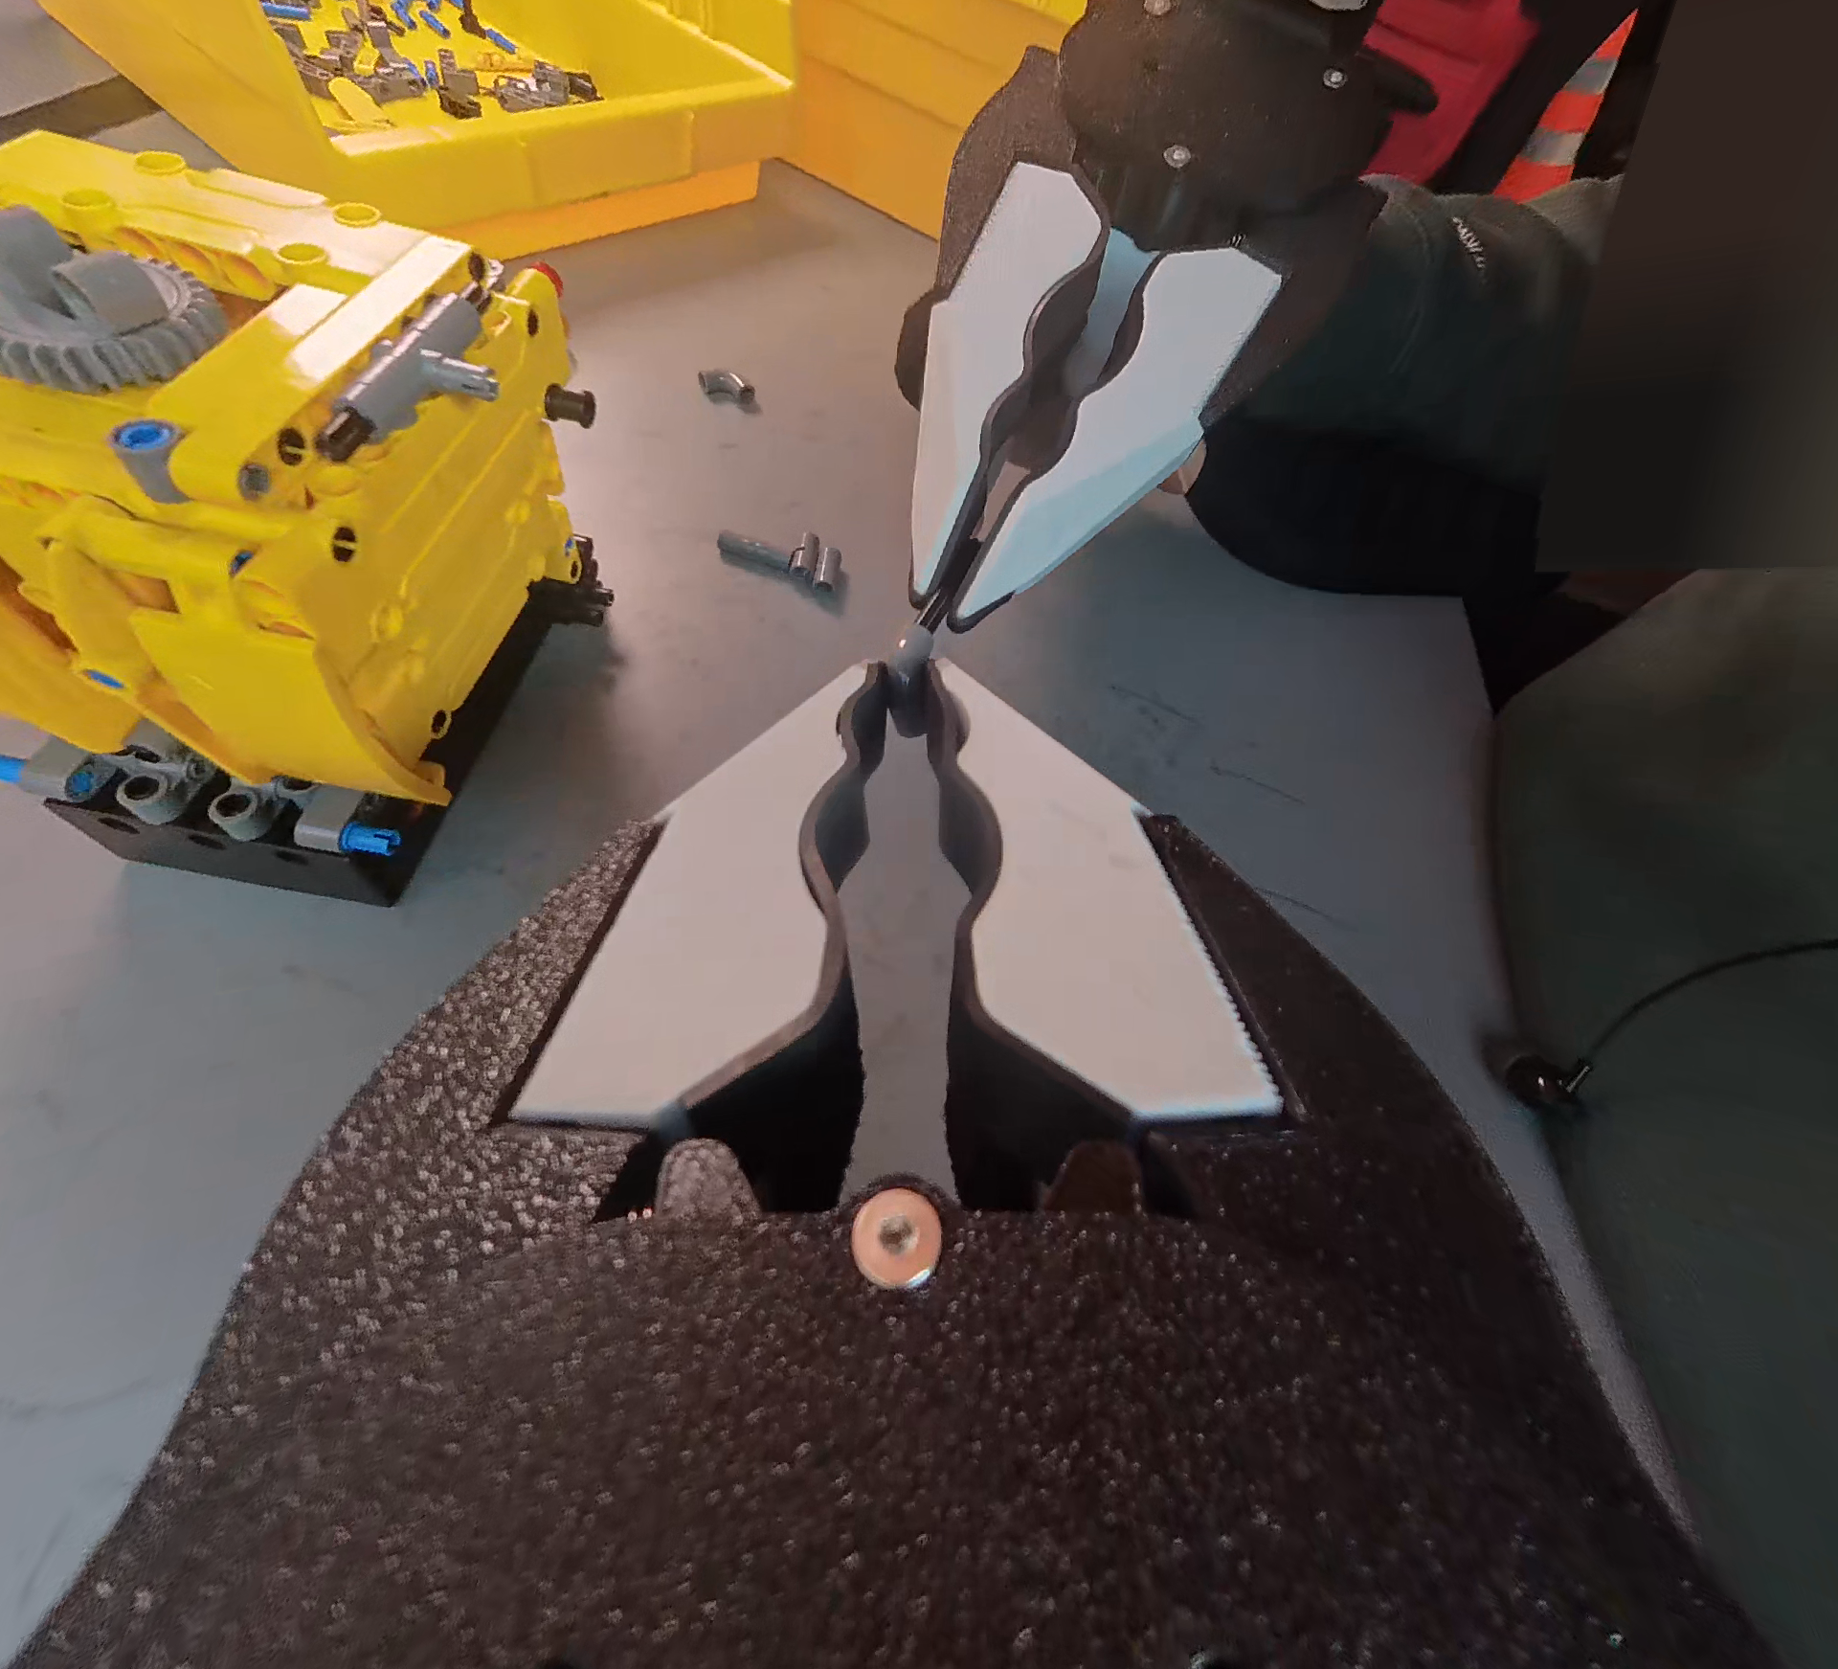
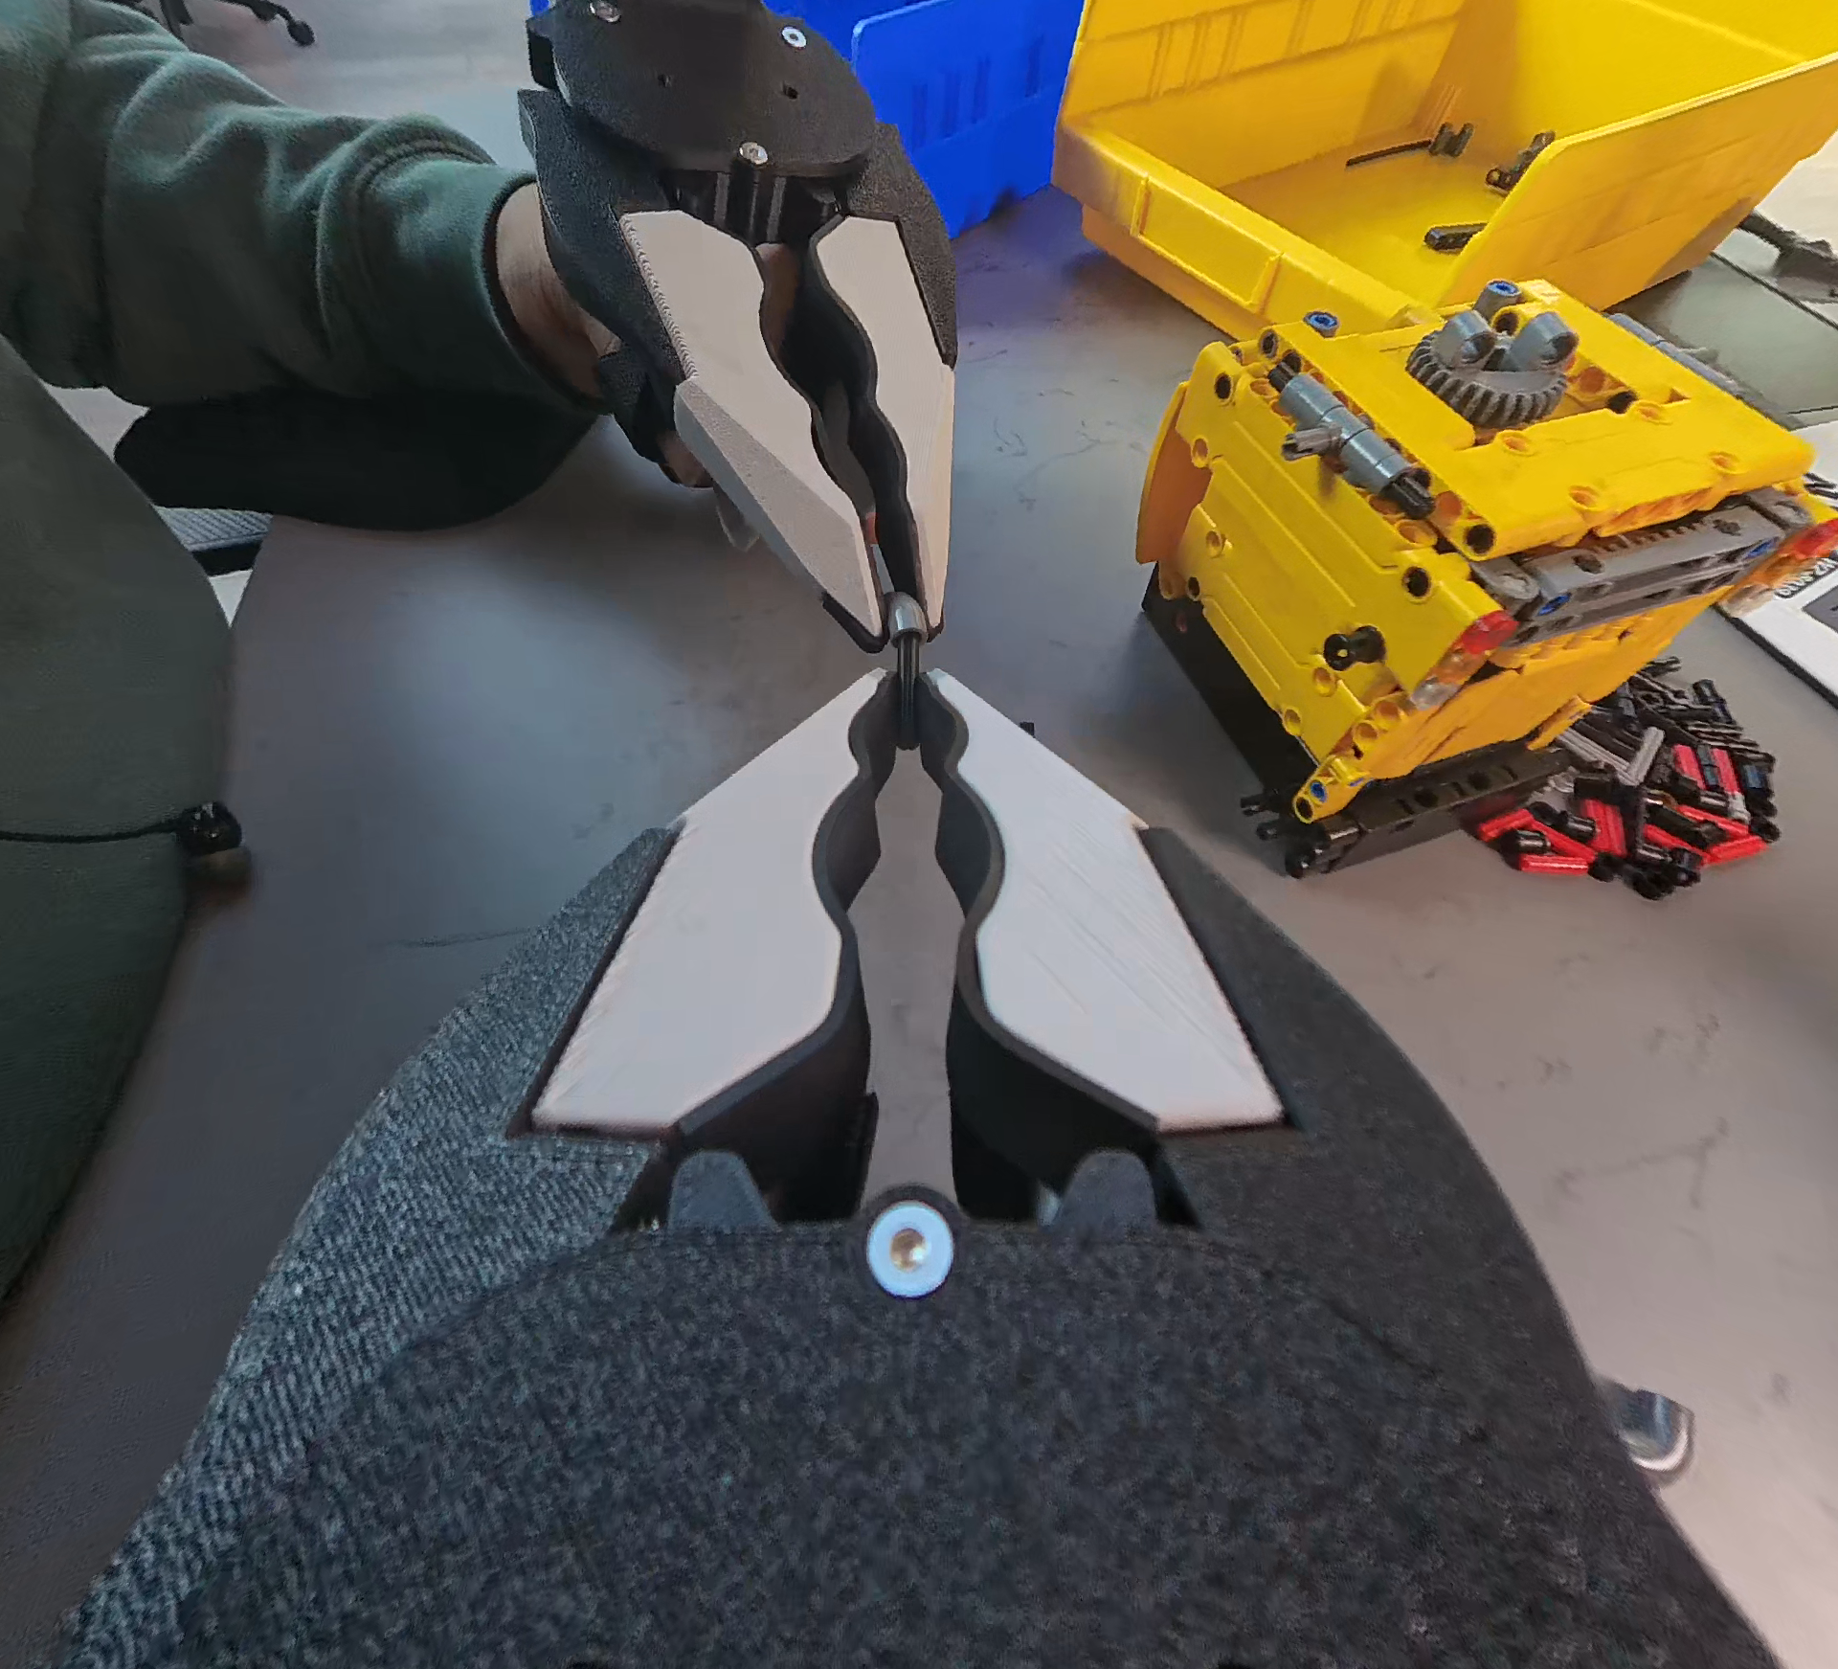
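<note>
My left gripper (image 1: 903, 688) is shut on a small grey connector (image 1: 912, 648) at its fingertips, held above the grey table (image 1: 1194, 726). My right gripper (image 2: 907, 694) is shut on a thin black pin (image 2: 905, 671). The two grippers meet tip to tip, and the pin touches the end of the grey connector (image 2: 905, 611). In the left wrist view the right gripper (image 1: 938, 611) comes in from the upper right. In the right wrist view the left gripper (image 2: 900, 623) comes in from above. A yellow brick model (image 1: 278, 477) with a grey gear on top stands to the side (image 2: 1442, 527).
A yellow bin (image 1: 557, 139) with several small grey and blue parts stands behind the model. Two loose grey parts (image 1: 786, 557) lie on the table. A pile of red and black pins (image 2: 1671, 810) lies beside the model. A blue bin (image 2: 945, 39) stands farther back. A green sleeve (image 2: 219, 228) is at the left. Only a small space, under 4 cm, lies between the two pairs of fingers.
</note>
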`<act>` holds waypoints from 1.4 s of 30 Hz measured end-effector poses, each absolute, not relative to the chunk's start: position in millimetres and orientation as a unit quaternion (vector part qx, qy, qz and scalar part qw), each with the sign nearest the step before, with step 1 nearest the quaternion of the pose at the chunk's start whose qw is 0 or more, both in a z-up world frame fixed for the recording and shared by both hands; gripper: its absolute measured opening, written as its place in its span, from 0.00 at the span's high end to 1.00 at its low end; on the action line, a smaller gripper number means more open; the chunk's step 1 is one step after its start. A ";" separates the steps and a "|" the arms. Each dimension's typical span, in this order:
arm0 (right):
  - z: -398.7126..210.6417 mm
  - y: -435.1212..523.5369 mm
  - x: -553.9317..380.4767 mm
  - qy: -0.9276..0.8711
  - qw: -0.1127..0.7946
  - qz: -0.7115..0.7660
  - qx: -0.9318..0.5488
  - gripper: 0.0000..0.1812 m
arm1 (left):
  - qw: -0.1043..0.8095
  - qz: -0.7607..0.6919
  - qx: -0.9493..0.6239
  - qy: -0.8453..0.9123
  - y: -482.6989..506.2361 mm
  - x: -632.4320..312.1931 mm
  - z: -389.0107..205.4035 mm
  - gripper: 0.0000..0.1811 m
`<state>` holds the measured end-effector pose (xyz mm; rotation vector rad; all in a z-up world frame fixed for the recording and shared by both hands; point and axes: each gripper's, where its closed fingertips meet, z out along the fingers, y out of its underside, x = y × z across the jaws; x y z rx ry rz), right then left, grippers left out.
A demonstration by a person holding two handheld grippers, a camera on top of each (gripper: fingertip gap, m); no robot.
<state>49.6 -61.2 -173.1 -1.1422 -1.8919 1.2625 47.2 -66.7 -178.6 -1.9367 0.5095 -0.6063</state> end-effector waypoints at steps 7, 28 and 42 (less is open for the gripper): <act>-170.1 -65.9 53.9 -0.710 0.277 0.494 -0.418 0.99 | 0.496 -0.320 -0.784 0.190 -71.3 52.4 -174.2 0.97; -188.2 -77.2 65.2 -0.771 0.260 0.439 -0.381 0.99 | 0.435 -0.314 -0.811 0.235 -81.3 67.9 -196.3 0.97; -205.0 -73.1 59.6 -0.775 0.253 0.410 -0.410 0.99 | 0.419 -0.215 -0.846 0.251 -75.5 61.6 -216.0 0.97</act>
